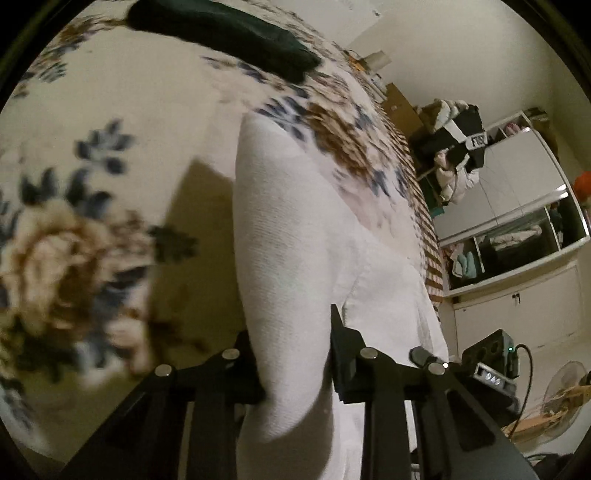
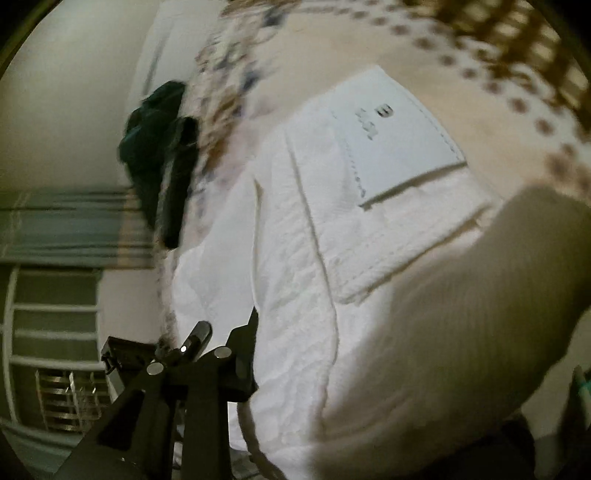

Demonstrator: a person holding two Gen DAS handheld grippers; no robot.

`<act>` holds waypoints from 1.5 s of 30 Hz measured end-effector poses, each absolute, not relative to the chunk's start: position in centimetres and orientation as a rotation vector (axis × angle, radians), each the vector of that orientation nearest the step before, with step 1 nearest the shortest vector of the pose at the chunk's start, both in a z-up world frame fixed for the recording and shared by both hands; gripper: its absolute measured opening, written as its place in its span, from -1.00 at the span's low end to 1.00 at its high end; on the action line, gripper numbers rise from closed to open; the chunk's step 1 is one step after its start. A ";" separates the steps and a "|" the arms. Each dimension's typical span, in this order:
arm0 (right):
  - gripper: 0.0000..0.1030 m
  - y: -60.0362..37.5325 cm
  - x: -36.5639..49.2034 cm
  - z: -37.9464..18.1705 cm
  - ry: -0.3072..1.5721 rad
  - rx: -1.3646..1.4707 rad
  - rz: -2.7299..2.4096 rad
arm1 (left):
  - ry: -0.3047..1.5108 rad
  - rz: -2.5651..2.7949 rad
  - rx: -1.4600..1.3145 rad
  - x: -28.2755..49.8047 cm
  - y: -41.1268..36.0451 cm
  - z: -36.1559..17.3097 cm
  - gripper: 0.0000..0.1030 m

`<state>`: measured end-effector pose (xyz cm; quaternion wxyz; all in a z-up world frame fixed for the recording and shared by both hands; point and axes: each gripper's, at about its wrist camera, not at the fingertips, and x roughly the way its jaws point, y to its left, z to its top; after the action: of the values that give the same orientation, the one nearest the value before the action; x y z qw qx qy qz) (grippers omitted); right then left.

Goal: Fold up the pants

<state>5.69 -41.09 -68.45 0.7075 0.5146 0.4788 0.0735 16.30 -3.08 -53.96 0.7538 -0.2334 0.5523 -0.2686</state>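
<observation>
Right wrist alone shows white pants' (image 2: 295, 258) label patch (image 2: 399, 144).

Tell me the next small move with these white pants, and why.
Probably carry the gripped end across toward the patch end: the left gripper is clamped on the white pants, raised off the floral bedspread, so the fold is not yet laid down.

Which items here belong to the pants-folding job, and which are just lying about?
Job:
- white textured cotton pants
- left gripper, clamped on the pants
- right gripper

Lying about:
- dark green folded garment
- heap of black-and-white clothes
- floral bedspread
</observation>
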 end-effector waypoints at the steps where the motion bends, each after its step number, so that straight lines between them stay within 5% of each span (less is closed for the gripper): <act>1: -0.38 -40.8 5.3 -68.7 1.075 1.130 0.175 | 1.222 -0.571 -0.504 16.4 -2.4 -54.6 -0.52; 3: -0.33 -39.1 6.7 -70.6 1.141 1.150 0.185 | 1.282 -0.541 -0.503 16.7 -1.5 -56.5 -0.43; 5: -0.05 -39.0 6.9 -72.3 1.174 1.187 0.161 | 1.316 -0.534 -0.584 17.0 -0.9 -58.3 -0.24; 7: -0.02 -39.8 6.1 -73.0 1.137 1.271 0.180 | 1.341 -0.529 -0.649 17.3 -0.6 -59.8 0.16; 10: 0.07 -40.6 5.3 -73.3 1.127 1.310 0.183 | 1.331 -0.548 -0.712 17.6 -0.8 -60.4 0.18; 12: 0.11 -40.8 5.1 -73.9 1.125 1.331 0.191 | 1.302 -0.558 -0.694 17.5 -1.3 -60.0 0.11; 15: 0.17 -40.2 5.9 -73.9 1.130 1.341 0.177 | 1.256 -0.567 -0.674 17.2 -1.7 -58.8 -0.30; 17: -0.21 -39.6 6.5 -73.3 1.133 1.285 0.152 | 1.229 -0.578 -0.669 16.9 -1.6 -57.7 -0.45; 19: -0.34 -39.3 6.5 -72.0 1.118 1.265 0.151 | 1.224 -0.591 -0.667 17.0 -1.7 -56.5 -0.52; 34: -0.46 -37.1 17.4 -54.5 0.960 1.140 0.272 | 1.063 -0.621 -0.700 28.5 -0.5 -40.4 -0.54; 45: -0.46 -28.5 41.7 -52.7 0.846 1.136 0.263 | 1.013 -0.630 -0.698 51.4 7.2 -41.2 -0.54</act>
<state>41.72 -28.46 -52.70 0.7516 0.5201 0.3873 0.1202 51.35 7.17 -41.22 0.7705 -0.3218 0.4673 -0.2906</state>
